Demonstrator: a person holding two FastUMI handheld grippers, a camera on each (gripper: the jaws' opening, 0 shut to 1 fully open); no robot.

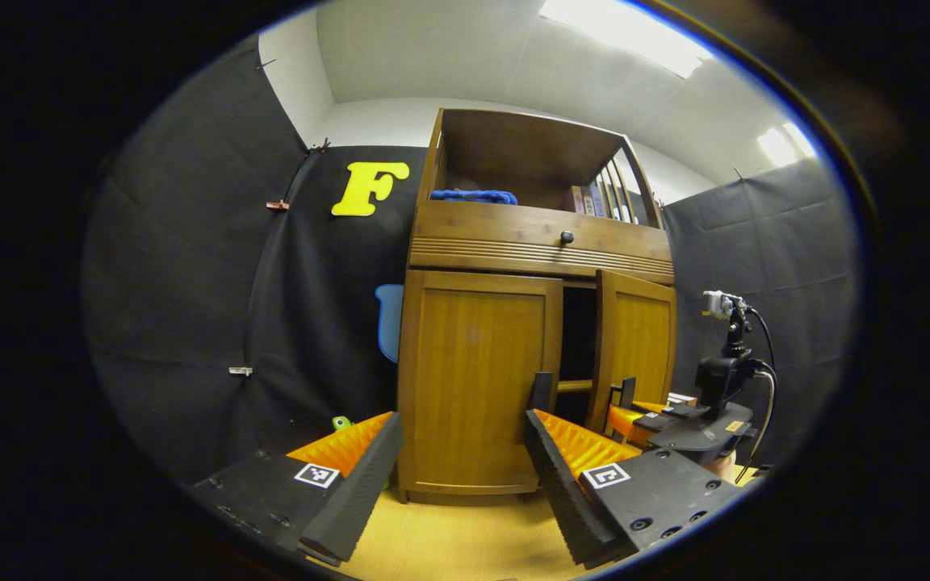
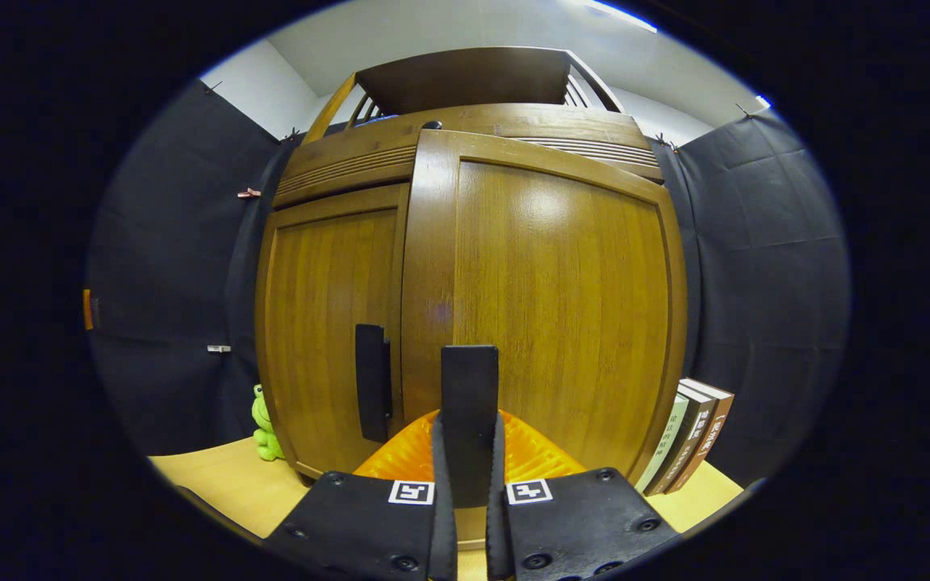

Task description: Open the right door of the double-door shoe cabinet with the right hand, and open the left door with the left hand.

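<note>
Right gripper (image 2: 469, 452) jaws clamp the right door (image 2: 546, 307) handle (image 2: 469, 403); left gripper (image 1: 465, 468) jaws wide

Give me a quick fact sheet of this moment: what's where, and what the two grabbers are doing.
cabinet: wooden, standing on a light wooden surface
right door: ajar, dark gap beside it
left door: closed
right handle: black bar, clamped between the right gripper's fingers
left handle: black bar, untouched
right gripper: shut on the right handle
left gripper: open, short of the left door
books: standing right of the cabinet
frog toy: green, left of the cabinet
</note>
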